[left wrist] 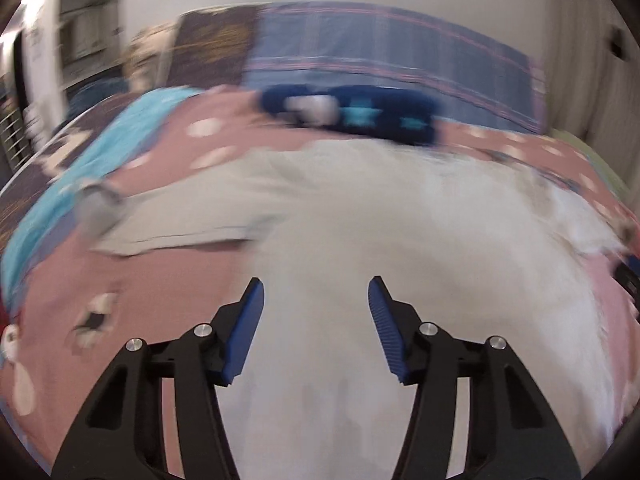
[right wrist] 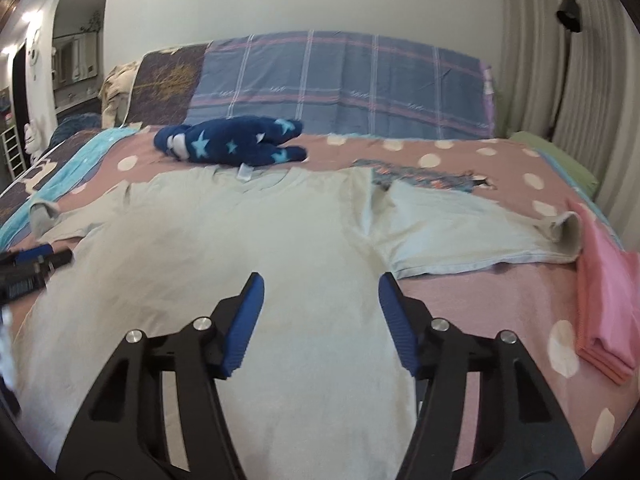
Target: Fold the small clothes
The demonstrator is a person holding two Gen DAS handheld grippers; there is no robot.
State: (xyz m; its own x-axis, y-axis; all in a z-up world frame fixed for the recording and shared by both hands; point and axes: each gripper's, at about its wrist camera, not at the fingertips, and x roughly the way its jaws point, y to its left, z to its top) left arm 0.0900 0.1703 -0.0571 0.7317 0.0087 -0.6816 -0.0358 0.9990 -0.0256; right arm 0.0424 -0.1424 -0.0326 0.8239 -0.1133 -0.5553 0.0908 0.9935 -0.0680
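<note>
Far left on the pink spotty bed cover [right wrist: 460,300]: a thin blue blanket strip [right wrist: 84,160] along the edge

Next, the left sleeve [right wrist: 60,220] of the pale long-sleeved shirt [right wrist: 240,240], lying flat, its grey cuff a bit curled up

Just below that sleeve, at the picture's edge, the left gripper [right wrist: 28,268], seen from the right camera. In its own blurry view, left gripper [left wrist: 316,320] half open over the shirt's body [left wrist: 340,240], nothing between the blue pads, cloth not pinched

In the middle: shirt spread out front up, neck toward the far end, white tag [right wrist: 245,171] showing. Behind the neck, a dark blue starry piece [right wrist: 232,142], bunched up

Right gripper [right wrist: 320,320] also half open, low over the shirt's right side near the armpit, holding nothing

Further right: right sleeve [right wrist: 472,224] stretched out flat, cuff [right wrist: 568,232] standing up a little. At the far right, a folded pink cloth [right wrist: 608,300], neat stack

Probably very light and floppy, thin soft cloth, easy to wrinkle, not slippery on the bed cover, nothing to break. Best to pinch at an edge, likely a cuff or the shoulder seam, only the top layer, then lift and lay the sleeve over the body
</note>
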